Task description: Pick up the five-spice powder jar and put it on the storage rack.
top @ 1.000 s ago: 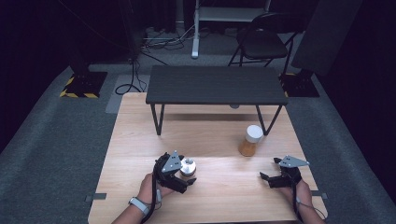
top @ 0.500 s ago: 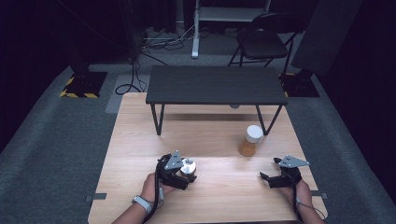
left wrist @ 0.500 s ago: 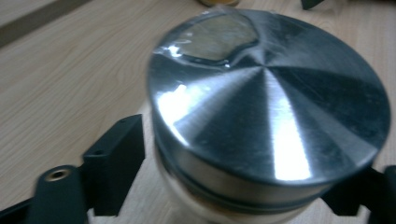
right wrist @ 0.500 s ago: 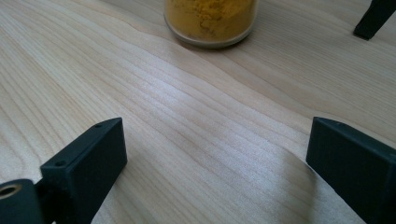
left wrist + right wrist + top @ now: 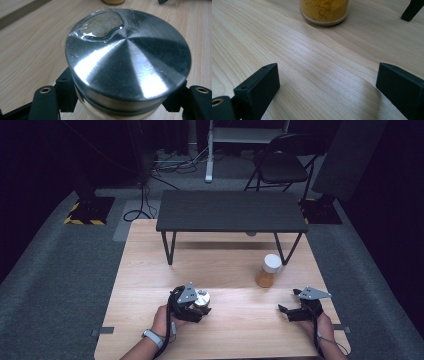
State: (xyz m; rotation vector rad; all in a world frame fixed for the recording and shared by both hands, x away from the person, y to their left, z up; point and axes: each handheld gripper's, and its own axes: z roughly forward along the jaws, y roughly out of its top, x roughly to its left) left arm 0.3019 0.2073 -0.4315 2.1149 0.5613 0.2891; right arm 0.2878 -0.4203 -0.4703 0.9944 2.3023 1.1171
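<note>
My left gripper (image 5: 196,307) has just closed its jaws on the small jar with the brushed-metal lid (image 5: 127,60), left of the white-capped jar of yellow powder (image 5: 268,271). My right gripper (image 5: 295,312) rests open, right of that yellow jar.

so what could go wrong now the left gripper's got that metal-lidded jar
The left gripper has just closed on the jar right under its smooth steel lid, so it might slip when lifted. The taped patch on the lid could peel. The right gripper hangs open, unable to steady it.
</note>
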